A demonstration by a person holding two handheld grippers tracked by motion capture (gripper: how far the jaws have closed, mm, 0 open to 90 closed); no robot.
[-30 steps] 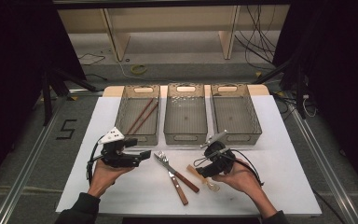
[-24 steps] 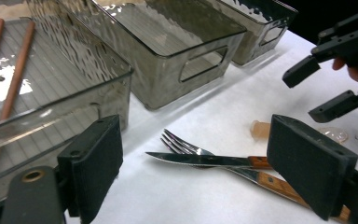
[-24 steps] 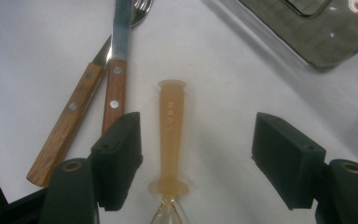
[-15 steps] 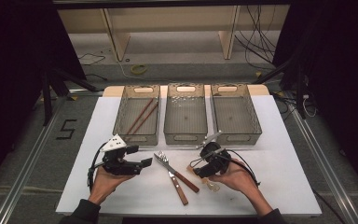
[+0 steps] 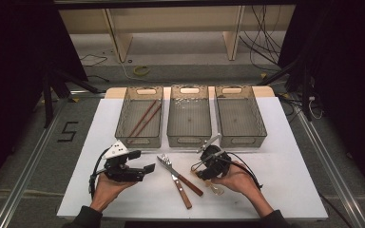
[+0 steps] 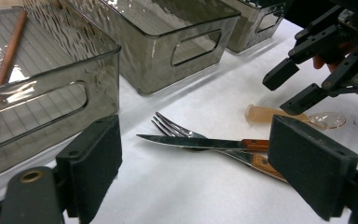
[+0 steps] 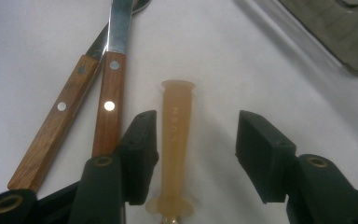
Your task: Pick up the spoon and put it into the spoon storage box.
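Note:
A knife (image 6: pixel 191 141) and a fork (image 6: pixel 168 126) with wooden handles lie crossed on the white table (image 5: pixel 275 190), between the two hands. My left gripper (image 6: pixel 203 163) is open and empty. It sits left of the cutlery (image 5: pixel 173 173) and points at it. A spoon with a beige handle (image 7: pixel 176 135) and a clear bowl (image 6: pixel 326 120) lies to the right of the knife handle (image 7: pixel 107 107). My right gripper (image 7: pixel 193 140) is open and straddles the spoon handle, the left jaw close beside it. In the high view the right gripper (image 5: pixel 198 171) hovers over the spoon (image 5: pixel 215 189).
Three smoky clear bins stand in a row at the back. The left bin (image 5: pixel 123 126) holds two brown chopsticks (image 5: pixel 142 118). The middle bin (image 5: pixel 189 114) and right bin (image 5: pixel 240 111) look empty. Beyond the front edge of the table is dark floor.
The left hand has drawn a little toward the person and right, nearer the cutlery. The right gripper has shifted slightly left and down over the spoon handle.

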